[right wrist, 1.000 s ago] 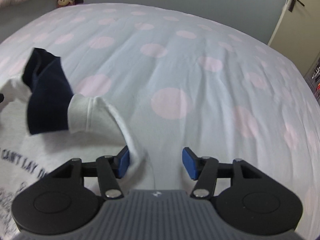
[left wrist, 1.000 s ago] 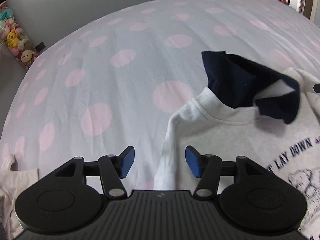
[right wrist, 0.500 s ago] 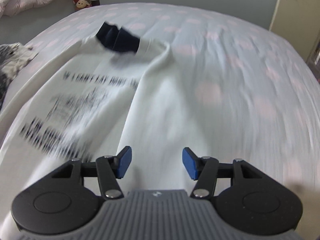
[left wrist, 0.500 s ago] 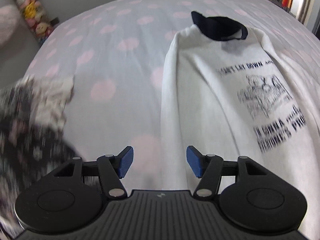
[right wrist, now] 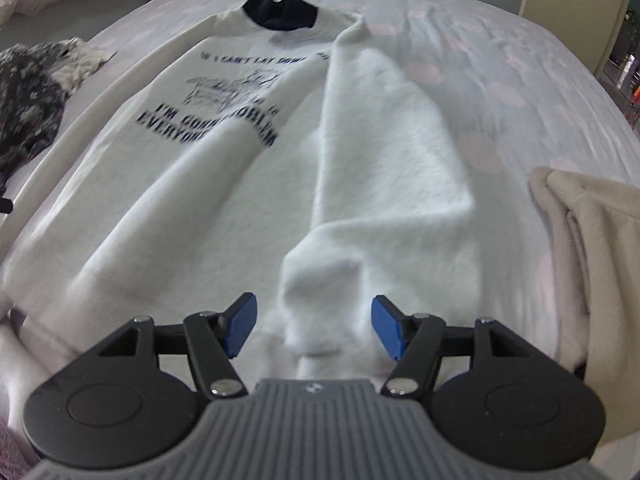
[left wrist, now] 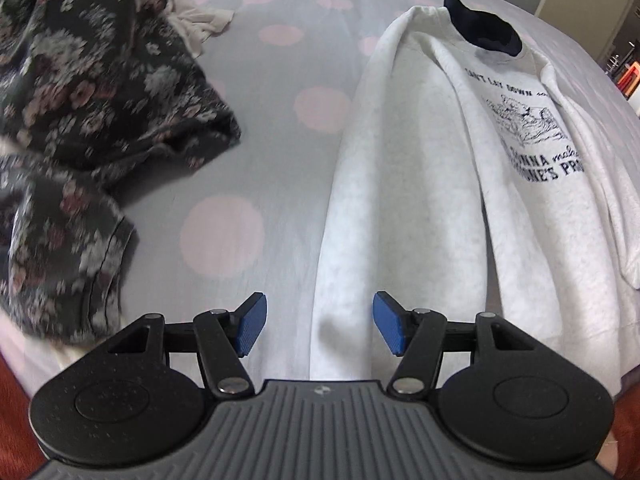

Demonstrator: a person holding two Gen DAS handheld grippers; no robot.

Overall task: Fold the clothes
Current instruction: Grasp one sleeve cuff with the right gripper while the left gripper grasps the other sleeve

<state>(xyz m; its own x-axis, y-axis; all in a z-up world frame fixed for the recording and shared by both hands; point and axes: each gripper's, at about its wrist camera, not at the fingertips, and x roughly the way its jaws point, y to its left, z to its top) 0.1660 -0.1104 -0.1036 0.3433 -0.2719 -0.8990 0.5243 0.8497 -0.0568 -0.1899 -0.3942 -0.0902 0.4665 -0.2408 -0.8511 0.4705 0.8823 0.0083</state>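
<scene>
- A crumpled dark floral garment (left wrist: 80,92) lies unfolded at the left of the pink-dotted bedspread (left wrist: 280,128).
- The left gripper (left wrist: 316,330) has its jaws apart, pressing nothing, above the left sleeve edge.
- The white printed sweatshirt with a navy collar (right wrist: 240,152) lies flat mid-bed, both sleeves laid over the body; folding lengthwise seems left.
- The right gripper (right wrist: 312,330) is opening, sleeve cloth between unpressed pads.
- A beige garment (right wrist: 592,248) waits at right.
</scene>
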